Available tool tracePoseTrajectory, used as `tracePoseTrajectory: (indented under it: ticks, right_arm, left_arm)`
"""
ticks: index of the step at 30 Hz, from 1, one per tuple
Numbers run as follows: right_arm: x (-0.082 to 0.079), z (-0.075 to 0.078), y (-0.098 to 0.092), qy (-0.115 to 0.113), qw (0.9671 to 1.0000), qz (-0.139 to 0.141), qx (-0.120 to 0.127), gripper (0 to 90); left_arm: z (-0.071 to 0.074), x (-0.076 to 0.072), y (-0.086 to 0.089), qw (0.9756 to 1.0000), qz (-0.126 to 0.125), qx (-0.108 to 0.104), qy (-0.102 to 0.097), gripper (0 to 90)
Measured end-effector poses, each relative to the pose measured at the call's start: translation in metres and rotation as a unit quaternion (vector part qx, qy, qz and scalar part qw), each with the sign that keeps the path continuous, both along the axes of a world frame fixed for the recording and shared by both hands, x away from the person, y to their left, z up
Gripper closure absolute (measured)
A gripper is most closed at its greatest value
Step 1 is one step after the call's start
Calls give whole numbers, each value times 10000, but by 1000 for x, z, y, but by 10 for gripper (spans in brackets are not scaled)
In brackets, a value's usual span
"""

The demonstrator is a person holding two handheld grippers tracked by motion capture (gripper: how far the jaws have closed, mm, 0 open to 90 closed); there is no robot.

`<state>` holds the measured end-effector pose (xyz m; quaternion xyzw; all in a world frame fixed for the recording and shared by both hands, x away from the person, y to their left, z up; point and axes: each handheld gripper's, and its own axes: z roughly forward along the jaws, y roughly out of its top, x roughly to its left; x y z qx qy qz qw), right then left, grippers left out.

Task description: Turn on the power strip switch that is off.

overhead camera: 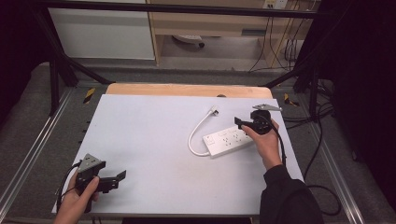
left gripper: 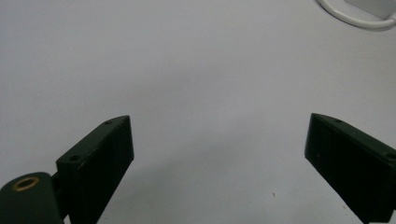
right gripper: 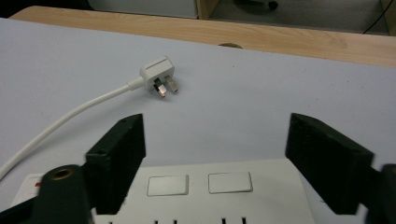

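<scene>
A white power strip (overhead camera: 229, 138) lies on the right half of the pale mat (overhead camera: 154, 140), its white cable (overhead camera: 196, 135) curving up to a white plug (overhead camera: 214, 110). My right gripper (overhead camera: 239, 122) hovers over the strip's far right end, open, jaws wide apart with nothing between them. In the right gripper view the strip (right gripper: 205, 191) sits just below the jaws, and the plug (right gripper: 159, 77) lies ahead with its prongs showing. My left gripper (overhead camera: 122, 175) is open above bare mat near the front left corner. The left gripper view catches the cable (left gripper: 355, 16) at top right.
A wooden table edge (overhead camera: 187, 89) runs behind the mat. Black frame bars (overhead camera: 60, 65) and loose cables (overhead camera: 322, 121) stand around the table. A white cabinet (overhead camera: 102, 32) and wooden furniture (overhead camera: 210, 23) are farther back.
</scene>
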<state>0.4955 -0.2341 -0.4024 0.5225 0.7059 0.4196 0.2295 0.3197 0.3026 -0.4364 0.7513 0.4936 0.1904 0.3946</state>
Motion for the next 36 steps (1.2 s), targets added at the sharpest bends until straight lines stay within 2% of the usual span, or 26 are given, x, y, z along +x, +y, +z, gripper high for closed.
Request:
tracePoseTrajectory:
  ticks: [2, 5, 13, 24, 36]
  right_arm:
    - [0, 2, 1, 53, 10000, -31, 30, 70]
    - [-2, 6, 2, 78, 9999, -13, 68, 37]
    - [-7, 15, 4, -214, 9996, -143, 84, 50]
    - [-8, 21, 2, -324, 9992, -147, 180, 46]
    - [-17, 32, -6, -432, 9989, 11, 181, 43]
  left_arm:
    - [0, 0, 0, 10000, 16, 2, 15, 81]
    - [0, 0, 0, 10000, 16, 11, 18, 81]
    - [0, -1, 0, 10000, 32, -8, -8, 80]
    - [0, -2, 1, 10000, 8, -17, 1, 80]
    - [1, -2, 3, 10000, 46, -67, -11, 80]
